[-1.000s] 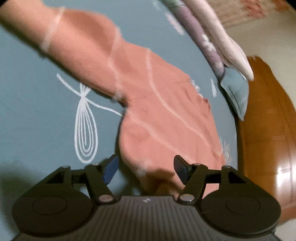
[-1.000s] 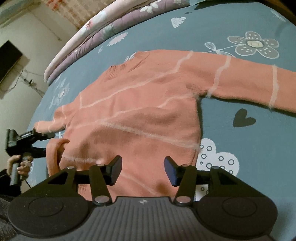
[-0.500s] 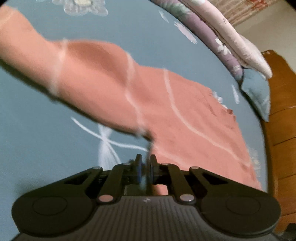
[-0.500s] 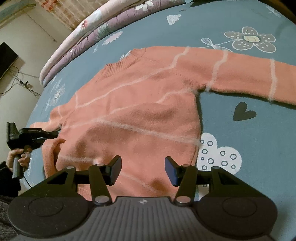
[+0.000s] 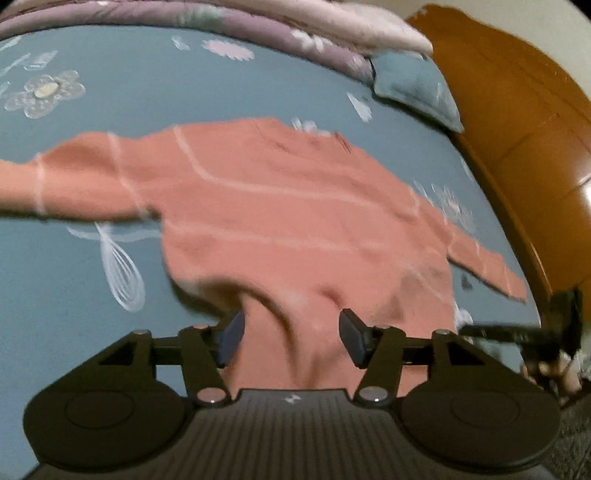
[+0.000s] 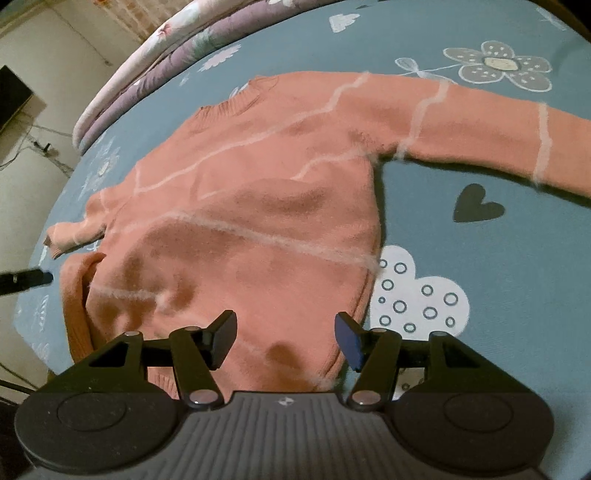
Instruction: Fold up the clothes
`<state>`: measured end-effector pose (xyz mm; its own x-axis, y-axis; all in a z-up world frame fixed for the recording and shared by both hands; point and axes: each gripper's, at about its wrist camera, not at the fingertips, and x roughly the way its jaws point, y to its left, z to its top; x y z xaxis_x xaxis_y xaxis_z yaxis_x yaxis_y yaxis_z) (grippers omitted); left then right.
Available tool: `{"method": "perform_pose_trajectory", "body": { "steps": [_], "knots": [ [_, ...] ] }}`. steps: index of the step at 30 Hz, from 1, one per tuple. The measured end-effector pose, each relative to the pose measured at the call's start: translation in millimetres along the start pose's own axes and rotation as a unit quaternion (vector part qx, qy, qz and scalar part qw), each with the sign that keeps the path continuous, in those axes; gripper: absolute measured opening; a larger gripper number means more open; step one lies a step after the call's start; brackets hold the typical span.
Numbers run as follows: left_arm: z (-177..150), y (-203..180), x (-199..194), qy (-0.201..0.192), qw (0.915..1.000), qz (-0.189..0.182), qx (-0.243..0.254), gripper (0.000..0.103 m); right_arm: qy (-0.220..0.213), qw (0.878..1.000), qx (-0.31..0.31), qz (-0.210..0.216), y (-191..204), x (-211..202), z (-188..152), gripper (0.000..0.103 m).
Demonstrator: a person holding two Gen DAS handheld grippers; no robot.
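A salmon-pink sweater [image 5: 295, 221] with thin pale lines lies spread face up on the blue patterned bedsheet [image 5: 147, 99]. My left gripper [image 5: 291, 336] hovers over its near edge, jaws opening, fabric below them but no pad pressing on it. In the right wrist view the sweater [image 6: 251, 229] has one sleeve stretched to the right and the other bunched at the left edge. My right gripper [image 6: 286, 339] hangs over the hem, jaws opening, nothing clamped. Each gripper shows in the other's view: the right gripper [image 5: 517, 336] and the tip of the left gripper [image 6: 26, 280].
Folded purple and pink quilts [image 5: 295, 33] and a blue pillow [image 5: 413, 88] lie at the head of the bed. A brown wooden surface [image 5: 517, 129] lies beyond the bed's right side. A dark screen [image 6: 11, 99] and cables sit by the wall at the left.
Half a second ago my left gripper was shut at the sweater's edge; it has since let go, opened, risen and rolled. My right gripper opened a little wider and sank slightly toward the hem.
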<state>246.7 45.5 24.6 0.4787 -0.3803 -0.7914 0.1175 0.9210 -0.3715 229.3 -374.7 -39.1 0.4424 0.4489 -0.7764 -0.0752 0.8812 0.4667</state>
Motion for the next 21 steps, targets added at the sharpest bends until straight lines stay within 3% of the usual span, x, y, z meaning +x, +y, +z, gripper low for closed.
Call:
{"method": "perform_pose_trajectory", "body": {
  "steps": [2, 4, 6, 8, 13, 18, 21],
  "knots": [
    [-9, -13, 8, 0.004, 0.9998, 0.017, 0.008, 0.055, 0.001, 1.000, -0.010, 0.012, -3, 3, 3, 0.065],
    [-15, -22, 23, 0.007, 0.9980, 0.060, 0.020, 0.049, 0.001, 0.999, -0.024, 0.022, -5, 3, 7, 0.065],
    [-19, -27, 35, 0.018, 0.9943, 0.101, 0.028, 0.019, 0.000, 0.999, -0.038, 0.030, -7, 3, 12, 0.065],
    [-21, -29, 42, 0.022, 0.9913, 0.127, 0.024, 0.007, 0.000, 0.998, -0.051, 0.036, -11, 0, 15, 0.065],
    [-19, -21, 20, -0.015, 0.9873, 0.157, -0.020, 0.006, 0.009, 0.997, -0.060, 0.047, -27, -5, 20, 0.065],
    [-17, 14, -4, -0.039, 0.9711, 0.219, -0.087, 0.006, 0.026, 0.997, -0.051, 0.059, -43, 1, 26, 0.065],
    [-20, 50, 0, -0.032, 0.9612, 0.238, -0.136, 0.010, 0.038, 0.995, -0.055, 0.069, -47, 6, 31, 0.065]
  ]
}}
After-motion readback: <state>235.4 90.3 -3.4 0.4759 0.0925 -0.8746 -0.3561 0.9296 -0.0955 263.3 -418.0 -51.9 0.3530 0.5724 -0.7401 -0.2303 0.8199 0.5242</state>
